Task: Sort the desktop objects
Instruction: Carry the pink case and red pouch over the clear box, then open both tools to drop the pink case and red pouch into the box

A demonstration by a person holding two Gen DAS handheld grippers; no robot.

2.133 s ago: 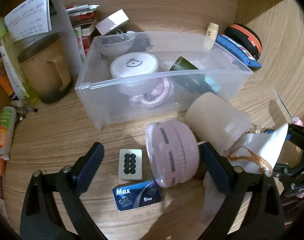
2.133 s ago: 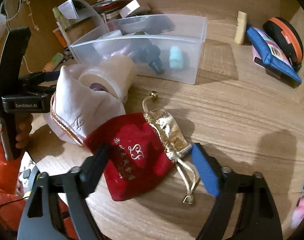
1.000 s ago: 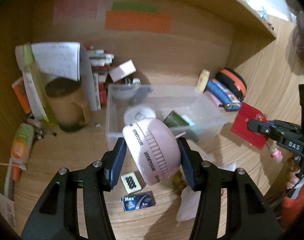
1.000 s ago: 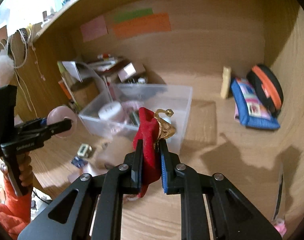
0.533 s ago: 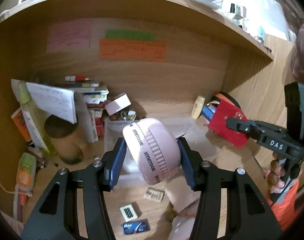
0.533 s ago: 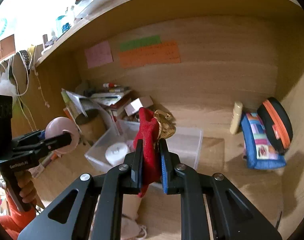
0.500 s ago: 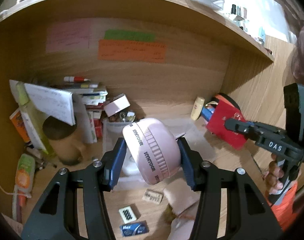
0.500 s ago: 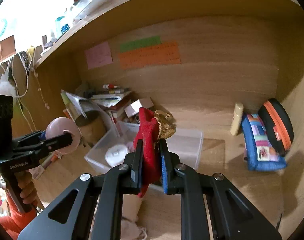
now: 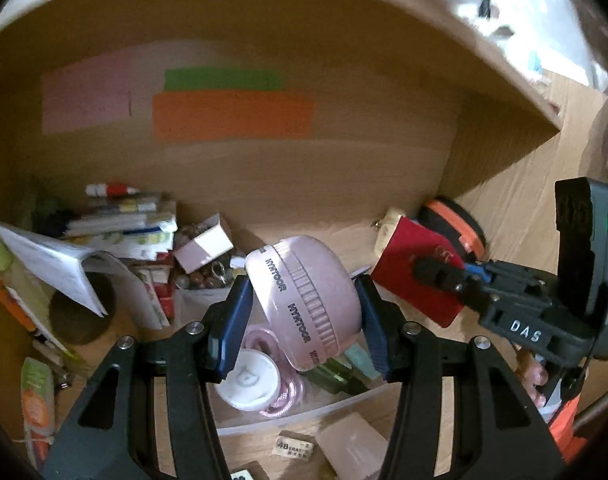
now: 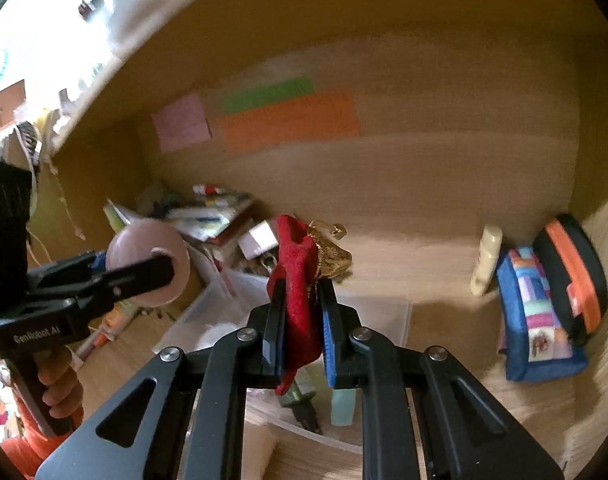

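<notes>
My left gripper (image 9: pixel 302 320) is shut on a round pink case (image 9: pixel 304 300) and holds it in the air above the clear plastic bin (image 9: pixel 264 416). The bin holds a white lidded jar (image 9: pixel 248 380), a pink cord and a dark green bottle (image 9: pixel 336 376). My right gripper (image 10: pixel 300 312) is shut on a red pouch with a gold top (image 10: pixel 300 276), held above the bin's right side (image 10: pixel 384 320). The pouch also shows in the left wrist view (image 9: pixel 416 276), and the pink case in the right wrist view (image 10: pixel 148 264).
A pile of books and papers (image 9: pixel 104 232), a brown mug (image 9: pixel 80 308) and a small white box (image 9: pixel 204 246) crowd the back left. A blue pouch (image 10: pixel 536 312), a black and orange case (image 10: pixel 576 276) and a cream tube (image 10: pixel 486 260) lie at the right. An eraser (image 9: pixel 294 446) lies before the bin.
Both grippers have moved forward and over the bin with their loads still held. The bin's contents now show directly below the fingers.
</notes>
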